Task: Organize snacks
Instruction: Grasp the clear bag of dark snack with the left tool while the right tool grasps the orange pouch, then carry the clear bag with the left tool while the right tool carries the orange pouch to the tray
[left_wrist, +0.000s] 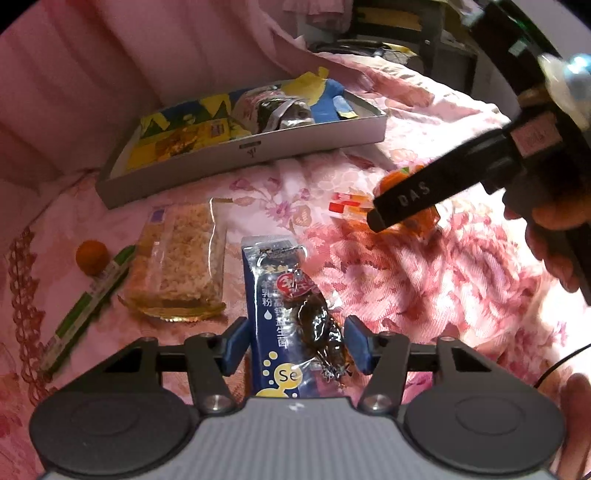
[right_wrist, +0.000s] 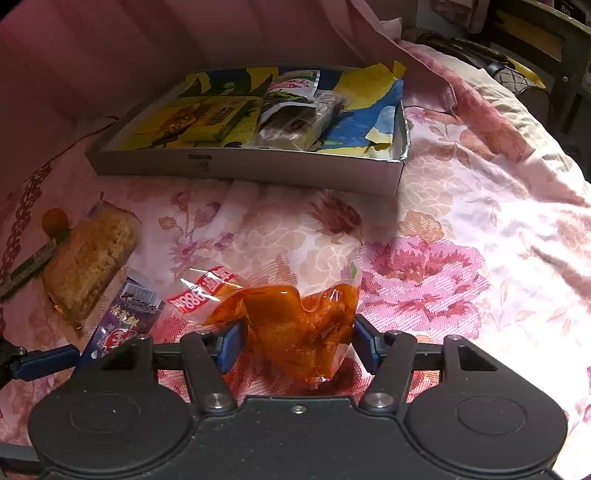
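item 1 — blue sachet (left_wrist: 271, 314), long and narrow, lying lower centre of the left wrist view on the flowered bedspread (left_wrist: 424, 280); a small clear packet with a dark snack (left_wrist: 317, 325) rests on its right half. likely light, flat and limp, with a slick printed film. left gripper (left_wrist: 295, 349): its blue pads sit either side of both packets at their near end, the left pad about touching the sachet's edge, the right pad beside the clear packet; whether they already press cannot be told. best hold, by judgement: across the narrow width near the middle, so the sachet does not droop and the upper packet does not slide off.

item 2 — orange packet (right_wrist: 299, 325), clear film with an oily orange-red filling, crumpled and standing up in folds, lower centre of the right wrist view. probably soft, squashy and slippery, and it could burst if pinched hard. right gripper (right_wrist: 299, 345): pads at both flanks of the packet, left pad against the film; a firm clamp cannot be confirmed. take the bulk, not the loose printed flap at left.

destination, presumed — grey tray (right_wrist: 240, 170), upper centre, already holding yellow and wrapped snacks.

also loose, left side: crumbly cake in clear wrap (left_wrist: 177, 258), green stick (left_wrist: 88, 299), orange ball (left_wrist: 91, 256).
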